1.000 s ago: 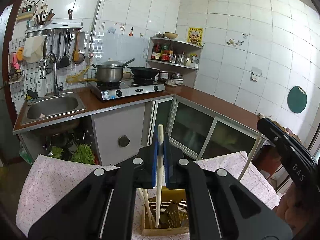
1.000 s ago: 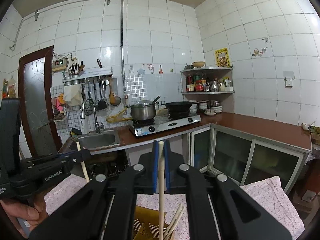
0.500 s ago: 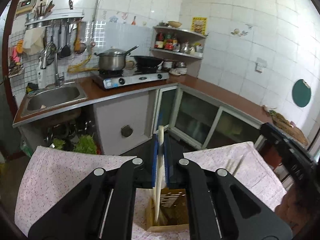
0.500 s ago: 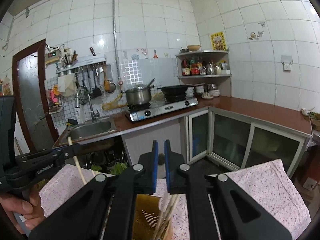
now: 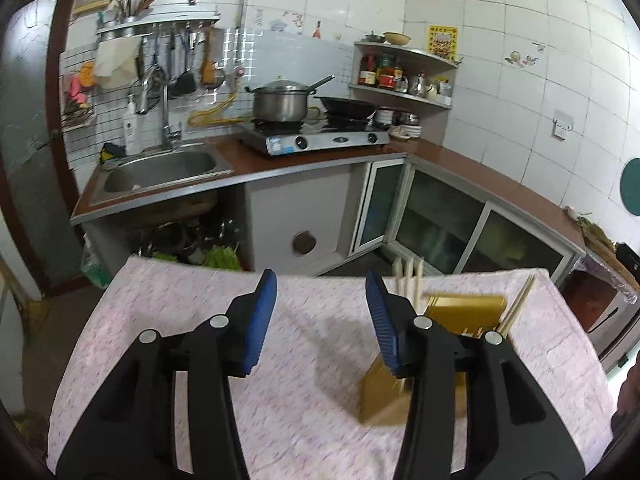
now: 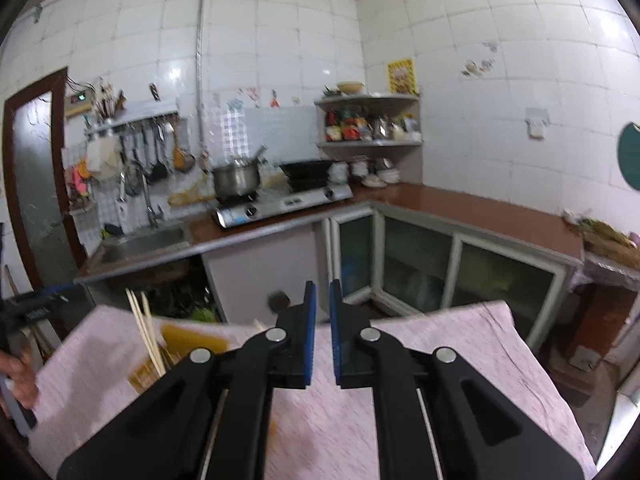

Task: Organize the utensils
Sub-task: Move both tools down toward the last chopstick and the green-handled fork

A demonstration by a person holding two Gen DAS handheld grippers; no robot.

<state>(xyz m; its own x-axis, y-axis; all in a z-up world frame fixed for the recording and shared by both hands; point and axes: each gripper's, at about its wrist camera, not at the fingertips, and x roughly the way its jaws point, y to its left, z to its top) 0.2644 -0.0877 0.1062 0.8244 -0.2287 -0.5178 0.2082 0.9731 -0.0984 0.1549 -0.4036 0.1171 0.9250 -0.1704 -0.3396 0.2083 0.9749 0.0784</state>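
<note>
A cloth-covered surface (image 5: 312,344) is shown in a white-tiled kitchen. A yellow holder (image 5: 460,312) stands on the surface, right of centre in the left view, and pale chopsticks (image 5: 408,280) stand upright in it; more chopsticks lean at its far right side. In the right view the holder (image 6: 188,344) is seen at the left, with chopsticks (image 6: 146,328) slanting out of it.

The largest risk is judged to be the holder being tipped: it is light-looking, tall sticks rise from it, and the right finger of the left gripper (image 5: 322,318) is seen just in front of it. A sideways swing there could knock it over or scatter the sticks. A lesser risk is the loose cloth being dragged, which would shift the holder with it.

The fingers of the left gripper are opening, and nothing is seen between them. The fingers of the right gripper (image 6: 323,334) are closed on nothing, with only a thin slit left between the blue pads.

Behind the surface, an L-shaped brown counter (image 5: 472,164) is seen above glass-fronted cabinets. A steel sink (image 5: 160,168) is set at the left, a stove (image 5: 316,140) beside it carries a pot (image 5: 280,102) and a dark pan. A corner shelf (image 5: 404,92) holds bottles. Ladles hang from a rack (image 5: 160,32) above the sink. Motion blur softens the right view.
</note>
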